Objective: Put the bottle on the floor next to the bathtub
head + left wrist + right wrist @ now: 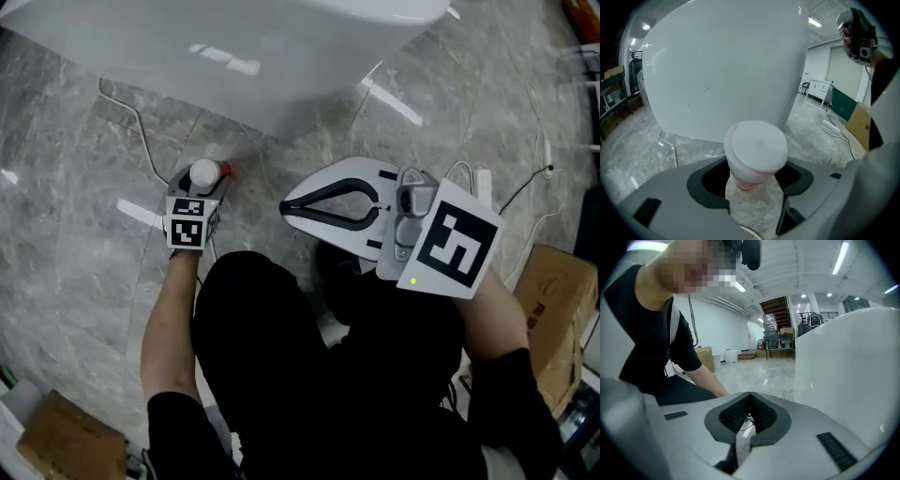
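Bottle point(757, 152), one, clamped in left tongs point(754, 187); right tongs point(749, 399) together, empty; one bathtub point(234, 47)

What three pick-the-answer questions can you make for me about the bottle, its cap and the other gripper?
1. Where is the bottle?
A. on a chair
B. in the left gripper
C. in a sink

2. What colour is its cap?
A. white
B. green
C. black

3. How is the right gripper?
A. wide open
B. holding a spoon
C. shut and empty

Answers: 1 B, the left gripper view shows it between the jaws. 2 A, the cap looks white. 3 C, its tips meet with nothing between.
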Available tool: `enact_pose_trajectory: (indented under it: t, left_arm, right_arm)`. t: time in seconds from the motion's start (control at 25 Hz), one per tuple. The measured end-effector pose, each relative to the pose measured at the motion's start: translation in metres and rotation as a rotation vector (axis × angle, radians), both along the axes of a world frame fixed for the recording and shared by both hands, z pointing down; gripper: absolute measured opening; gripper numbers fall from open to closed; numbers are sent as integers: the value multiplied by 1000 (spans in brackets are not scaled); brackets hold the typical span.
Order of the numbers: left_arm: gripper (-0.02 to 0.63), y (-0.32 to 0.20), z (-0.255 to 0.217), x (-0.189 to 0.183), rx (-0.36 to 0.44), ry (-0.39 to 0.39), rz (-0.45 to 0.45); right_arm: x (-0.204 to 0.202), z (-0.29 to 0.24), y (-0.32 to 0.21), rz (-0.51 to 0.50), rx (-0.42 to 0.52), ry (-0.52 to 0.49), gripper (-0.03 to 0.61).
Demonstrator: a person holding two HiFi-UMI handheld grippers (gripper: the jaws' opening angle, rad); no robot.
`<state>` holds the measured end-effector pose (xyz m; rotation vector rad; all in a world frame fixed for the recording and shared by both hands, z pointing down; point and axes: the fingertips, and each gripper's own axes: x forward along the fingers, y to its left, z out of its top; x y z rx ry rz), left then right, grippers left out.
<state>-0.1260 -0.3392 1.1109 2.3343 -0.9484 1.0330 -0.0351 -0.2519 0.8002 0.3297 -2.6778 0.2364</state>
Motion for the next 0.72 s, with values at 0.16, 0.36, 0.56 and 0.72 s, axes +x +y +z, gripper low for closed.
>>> enact_pose_trajectory:
  t: [0.16, 0.36, 0.56, 0.72]
  left_arm:
    - [302, 2, 0, -9, 11, -29, 74]
    - [327, -19, -21, -20, 118, 10, 55]
    - [334, 7, -53, -8, 168, 68, 78]
    - [336, 9, -63, -15, 177, 115, 63]
  right_arm:
    - [5, 11, 3, 18, 3, 32, 28]
    - [-3, 16, -11, 22, -17, 6, 28]
    - [0, 8, 13, -28, -2, 37, 28]
    - [-1, 13, 5, -47, -2, 40, 28]
